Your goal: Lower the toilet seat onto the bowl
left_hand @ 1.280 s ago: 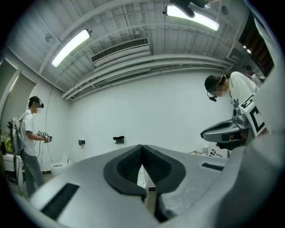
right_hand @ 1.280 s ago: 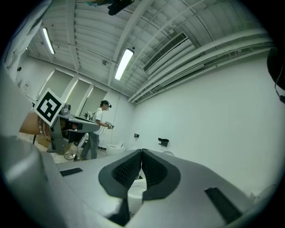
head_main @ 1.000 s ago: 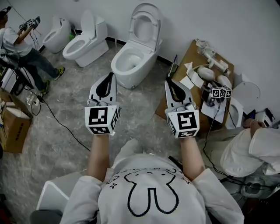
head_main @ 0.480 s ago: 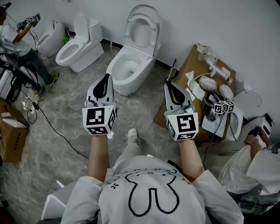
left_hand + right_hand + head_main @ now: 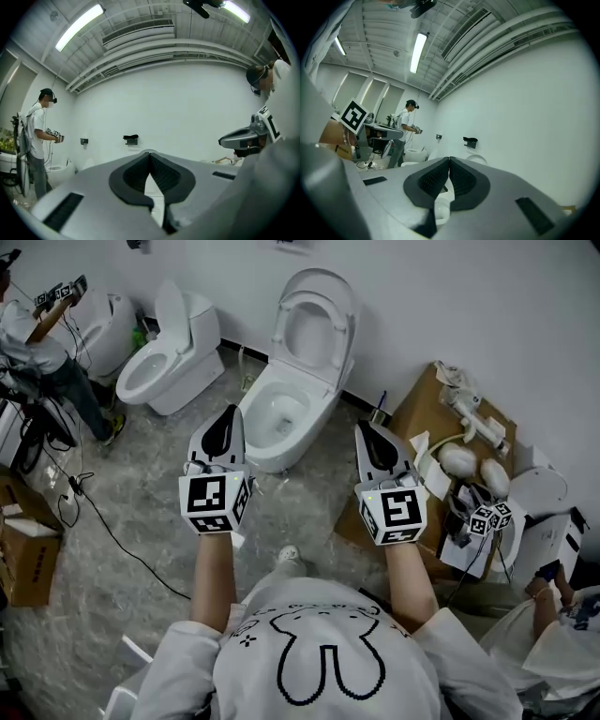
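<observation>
Jaws pressed together, empty, on left gripper [image 5: 228, 416] and right gripper [image 5: 368, 430]. Stands closer to bowl [image 5: 254, 414] than a second ago; toilet seat [image 5: 284, 327] upright, untouched, lowering not begun.

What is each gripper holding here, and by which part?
Nothing: the left gripper and right gripper are both shut and empty, hovering short of the toilet with its seat raised.
</observation>
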A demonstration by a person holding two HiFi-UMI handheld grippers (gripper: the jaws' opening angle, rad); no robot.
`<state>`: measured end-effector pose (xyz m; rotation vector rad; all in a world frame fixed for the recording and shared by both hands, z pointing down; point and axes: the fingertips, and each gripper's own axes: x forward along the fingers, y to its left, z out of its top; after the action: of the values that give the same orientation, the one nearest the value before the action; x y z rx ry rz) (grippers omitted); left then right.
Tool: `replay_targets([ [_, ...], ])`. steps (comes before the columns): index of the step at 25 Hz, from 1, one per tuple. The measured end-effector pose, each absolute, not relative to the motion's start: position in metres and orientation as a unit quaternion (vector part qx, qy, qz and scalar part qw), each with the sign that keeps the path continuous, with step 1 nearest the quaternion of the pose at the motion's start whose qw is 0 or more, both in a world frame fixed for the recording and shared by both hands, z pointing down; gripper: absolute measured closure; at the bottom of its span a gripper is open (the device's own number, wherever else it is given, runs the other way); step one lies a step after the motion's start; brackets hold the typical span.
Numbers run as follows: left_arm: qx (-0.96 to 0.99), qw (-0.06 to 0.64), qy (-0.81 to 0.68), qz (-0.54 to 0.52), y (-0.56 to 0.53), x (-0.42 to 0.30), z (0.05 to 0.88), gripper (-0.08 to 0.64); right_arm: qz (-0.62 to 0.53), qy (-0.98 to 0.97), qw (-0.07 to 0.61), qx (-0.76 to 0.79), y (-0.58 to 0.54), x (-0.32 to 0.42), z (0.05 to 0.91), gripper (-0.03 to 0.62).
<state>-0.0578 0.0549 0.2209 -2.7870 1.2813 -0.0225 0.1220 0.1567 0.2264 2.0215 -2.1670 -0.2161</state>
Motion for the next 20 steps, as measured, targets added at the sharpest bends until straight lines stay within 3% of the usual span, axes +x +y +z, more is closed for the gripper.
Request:
replay_targets([
  [20,-0.903,0.026,0.43,-0.011,-0.065,-0.044,0.237,0.551,-0.072,-0.724,0.094,0.68,0.029,0.155,0.239,0.563],
])
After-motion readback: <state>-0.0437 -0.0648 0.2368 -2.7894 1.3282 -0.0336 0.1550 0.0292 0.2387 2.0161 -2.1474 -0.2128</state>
